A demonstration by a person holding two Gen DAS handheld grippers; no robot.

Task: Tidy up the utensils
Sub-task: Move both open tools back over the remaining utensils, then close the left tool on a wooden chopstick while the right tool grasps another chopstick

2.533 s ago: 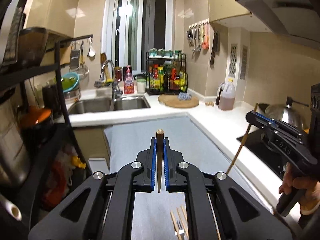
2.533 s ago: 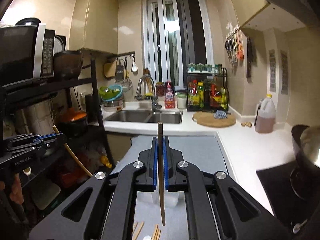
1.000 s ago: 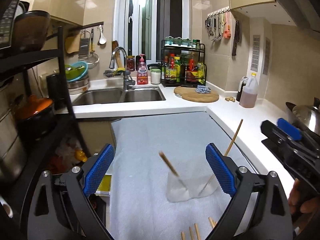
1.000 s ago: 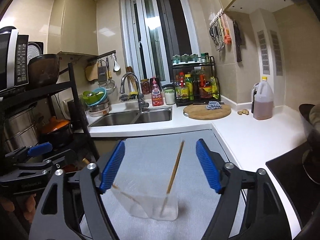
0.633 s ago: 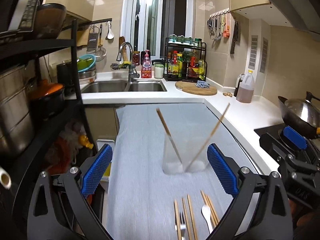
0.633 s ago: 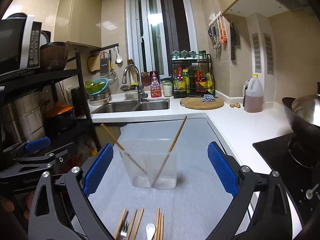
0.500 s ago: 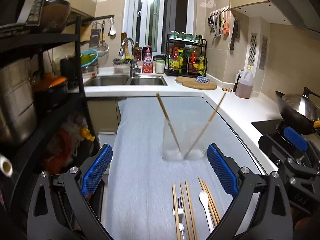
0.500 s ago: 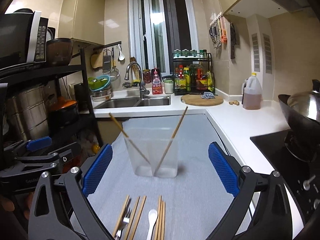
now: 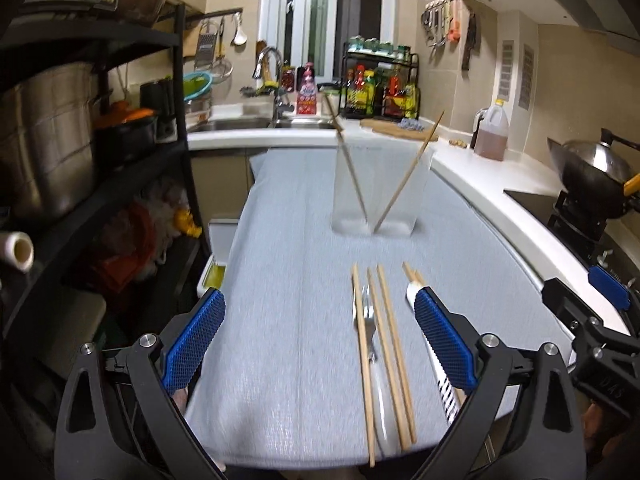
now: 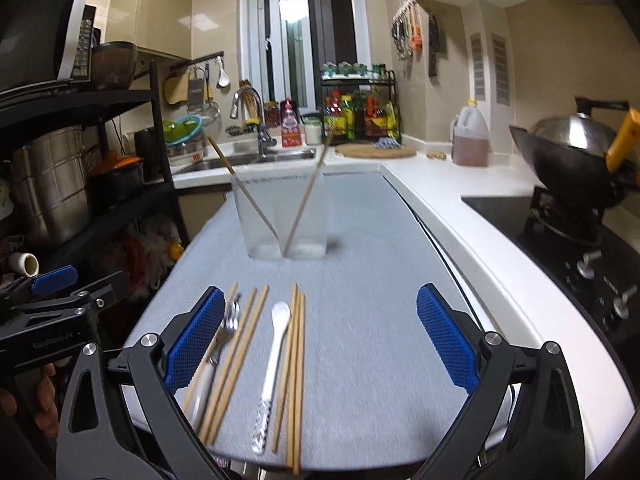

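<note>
A clear plastic holder (image 9: 378, 192) (image 10: 284, 218) stands on the grey mat, with two wooden chopsticks (image 9: 404, 178) (image 10: 306, 196) leaning apart inside it. Nearer the mat's front edge lie loose chopsticks (image 9: 390, 344) (image 10: 294, 364), a fork (image 9: 370, 332) (image 10: 222, 340) and a white spoon (image 10: 276, 340). My left gripper (image 9: 316, 344) is open and empty, low over the mat's front left, with its right finger over the spoon. My right gripper (image 10: 318, 340) is open and empty above the loose utensils. Each gripper shows at the other view's edge.
A black rack (image 9: 80, 128) with pots stands left of the mat. Behind are a sink (image 10: 248, 160), bottle rack (image 10: 360, 116) and cutting board (image 10: 376, 151). A white counter (image 10: 460, 196) with an oil jug (image 10: 470, 136), hob and wok (image 10: 576, 156) runs along the right.
Both grippers have let go of their chopsticks, which now lean in the holder. Both have drawn back and sunk toward the mat's front, bringing the loose utensils into view.
</note>
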